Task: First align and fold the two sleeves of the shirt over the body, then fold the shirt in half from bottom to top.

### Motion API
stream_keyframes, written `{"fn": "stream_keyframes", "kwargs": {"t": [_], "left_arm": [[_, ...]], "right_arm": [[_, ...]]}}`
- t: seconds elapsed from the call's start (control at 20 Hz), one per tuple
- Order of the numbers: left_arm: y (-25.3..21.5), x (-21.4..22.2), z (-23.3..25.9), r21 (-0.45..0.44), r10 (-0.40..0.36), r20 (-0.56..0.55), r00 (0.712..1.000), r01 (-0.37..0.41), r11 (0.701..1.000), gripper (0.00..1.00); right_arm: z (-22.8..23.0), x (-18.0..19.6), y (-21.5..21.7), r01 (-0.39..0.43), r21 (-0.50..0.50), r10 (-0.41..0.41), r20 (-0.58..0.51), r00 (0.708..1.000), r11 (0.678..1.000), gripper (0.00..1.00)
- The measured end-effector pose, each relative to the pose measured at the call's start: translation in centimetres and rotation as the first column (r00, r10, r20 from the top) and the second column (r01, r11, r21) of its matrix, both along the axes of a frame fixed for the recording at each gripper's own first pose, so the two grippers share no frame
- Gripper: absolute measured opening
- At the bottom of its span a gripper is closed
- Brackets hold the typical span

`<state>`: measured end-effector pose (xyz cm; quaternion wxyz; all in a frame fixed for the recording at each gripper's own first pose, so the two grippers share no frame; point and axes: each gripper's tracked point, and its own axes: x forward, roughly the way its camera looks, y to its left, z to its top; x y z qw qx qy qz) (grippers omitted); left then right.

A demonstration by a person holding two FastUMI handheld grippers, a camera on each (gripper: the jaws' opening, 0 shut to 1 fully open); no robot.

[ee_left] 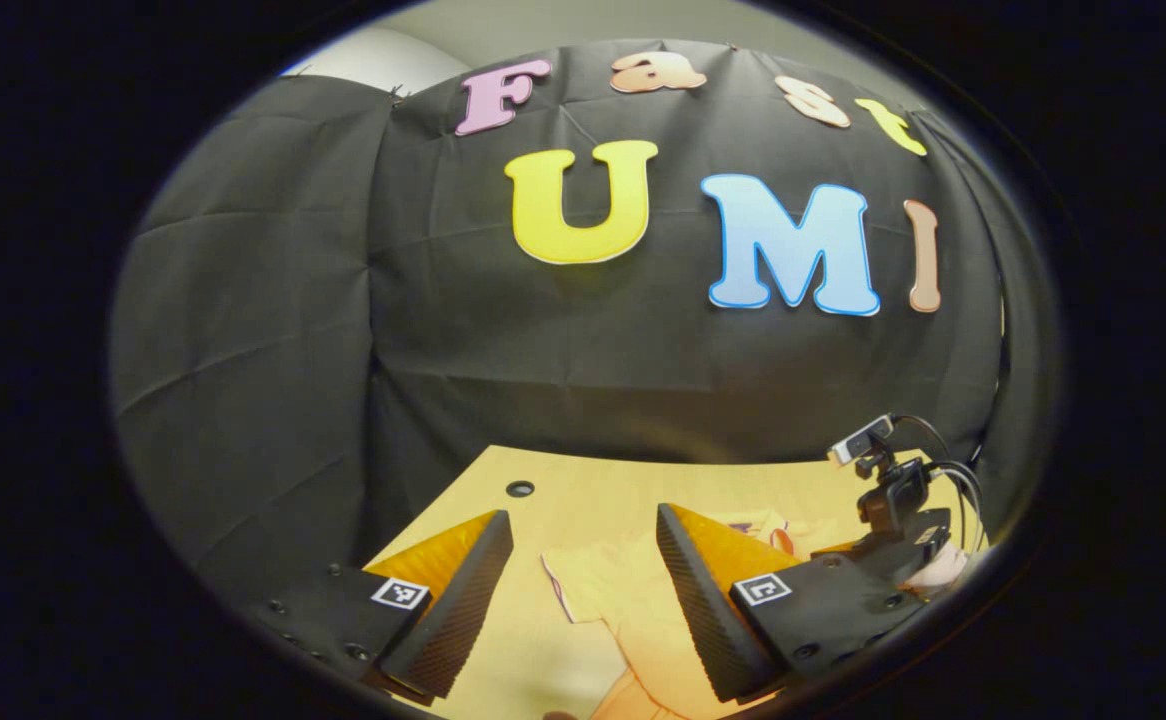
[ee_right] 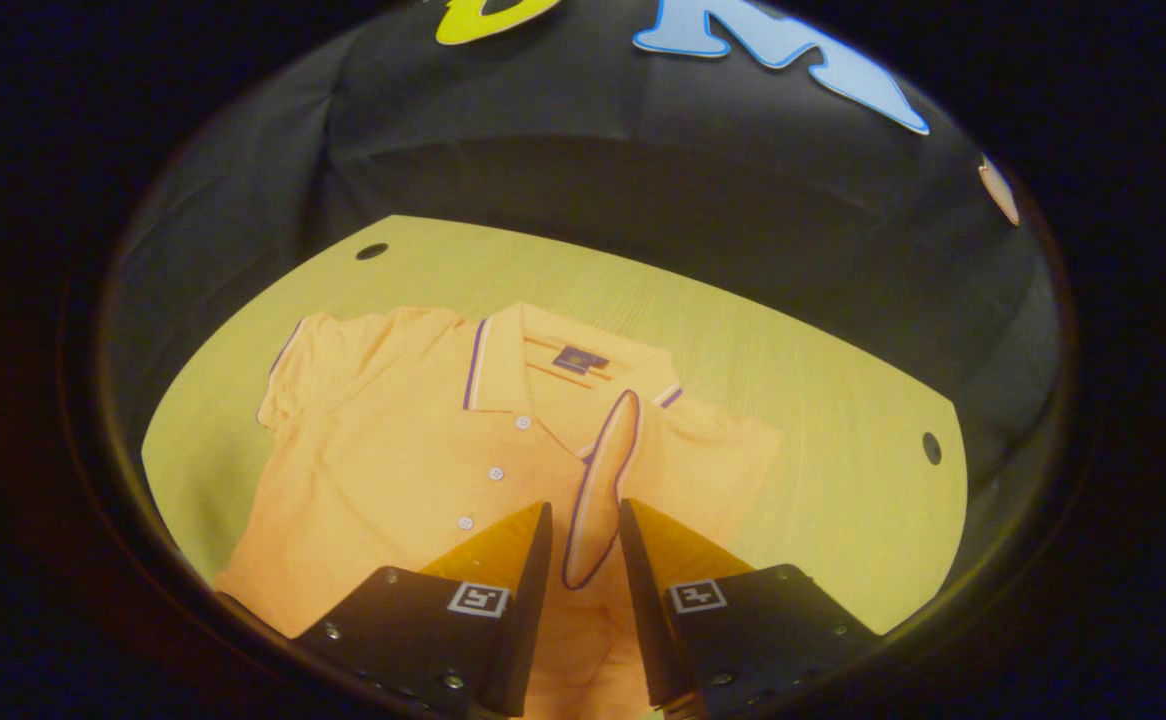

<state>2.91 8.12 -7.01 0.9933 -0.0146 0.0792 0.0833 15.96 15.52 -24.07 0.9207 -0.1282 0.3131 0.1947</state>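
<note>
On the pale wooden surface (ee_right: 793, 380) lies an orange short-sleeved polo shirt (ee_right: 393, 470). The left hand-held gripper (ee_left: 583, 590) hovers wide open, empty. The right hand-held gripper (ee_right: 583, 570) pinches the purple-trimmed right sleeve (ee_right: 603, 490), lifted over the body. A weak pinch could let it slip, misaligned.

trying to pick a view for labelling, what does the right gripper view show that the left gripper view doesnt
Right gripper view: the whole upper polo shirt, with its collar, placket buttons and flat left sleeve, plus the right sleeve lifted between the right gripper fingers, which look closed on it.

Left gripper view: the left gripper open above the table, and the right gripper's camera off to one side.

Both: the orange shirt, the wooden table and the black cloth wall.
</note>
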Motion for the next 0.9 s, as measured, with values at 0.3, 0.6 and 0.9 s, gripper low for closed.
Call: {"fn": "stream_keyframes", "kwargs": {"t": [0.3,0.6,0.9], "left_arm": [[0.5,2.9,-2.6,0.008,-0.025,-0.029,0.999,0.025,1.000,0.95],[1.6,7.3,-7.4,0.003,-0.050,-0.092,0.995,0.051,0.999,0.94],[3.2,12.1,-14.8,-0.024,-0.069,-0.208,0.976,0.065,0.998,0.94]], "right_arm": [[3.5,-0.3,-0.5,0.047,0.077,-0.051,0.056,0.997,0.996,0.48],[7.6,-1.8,-0.8,0.075,0.173,-0.093,0.100,0.991,0.982,0.48],[10.9,-3.9,-1.4,0.109,0.250,-0.142,0.117,0.983,0.962,0.48]]}}
